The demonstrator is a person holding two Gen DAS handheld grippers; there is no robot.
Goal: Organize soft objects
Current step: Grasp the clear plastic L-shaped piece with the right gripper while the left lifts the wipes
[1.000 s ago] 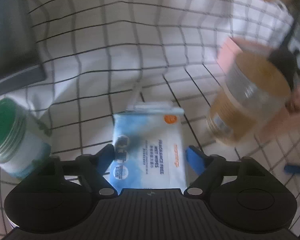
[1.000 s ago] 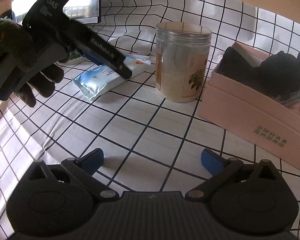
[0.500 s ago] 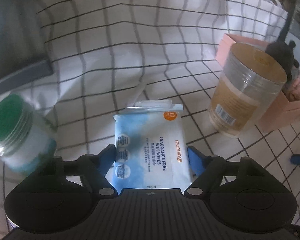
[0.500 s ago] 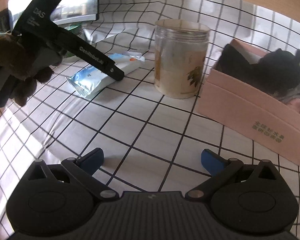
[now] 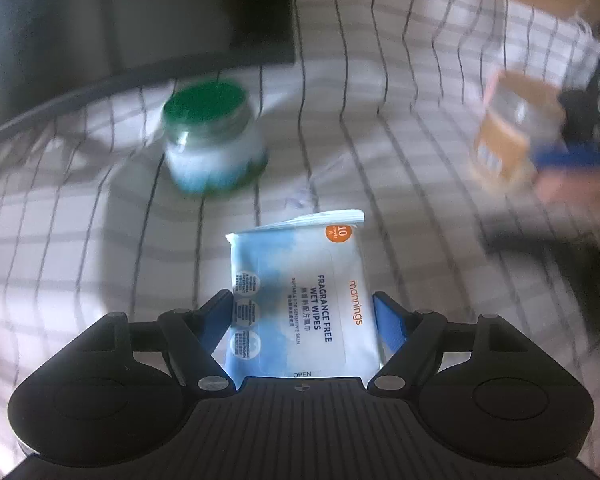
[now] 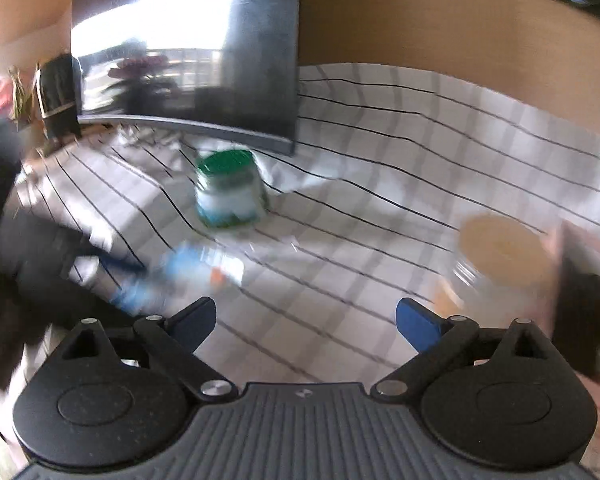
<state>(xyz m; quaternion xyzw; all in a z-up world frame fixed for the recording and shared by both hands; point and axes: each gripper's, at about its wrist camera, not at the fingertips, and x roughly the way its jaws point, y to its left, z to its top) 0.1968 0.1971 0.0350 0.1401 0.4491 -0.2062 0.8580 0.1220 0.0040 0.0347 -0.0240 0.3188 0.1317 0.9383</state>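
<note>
Wipes pack (image 5: 300,300) clamped in left tongs (image 5: 305,312).

Green-lidded white jar (image 5: 214,138) upright on black-gridded white cloth (image 5: 400,120), near dark flat monitor (image 6: 188,56); clear tan-lidded jar (image 6: 500,264) well apart, blurred.

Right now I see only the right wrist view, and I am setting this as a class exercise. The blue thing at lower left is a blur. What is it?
Observer: A pack of wet wipes. The left wrist view shows its label clearly, and it reads fragrance free.
Operator: Is anything holding it?
Observer: Yes. The left gripper has a finger pressed on each long side of it.
Operator: Which end points outward?
Observer: The end with the orange ten-sheet badge points toward the green-lidded jar. The OPEN tab sits back at the gripper's body.
</note>
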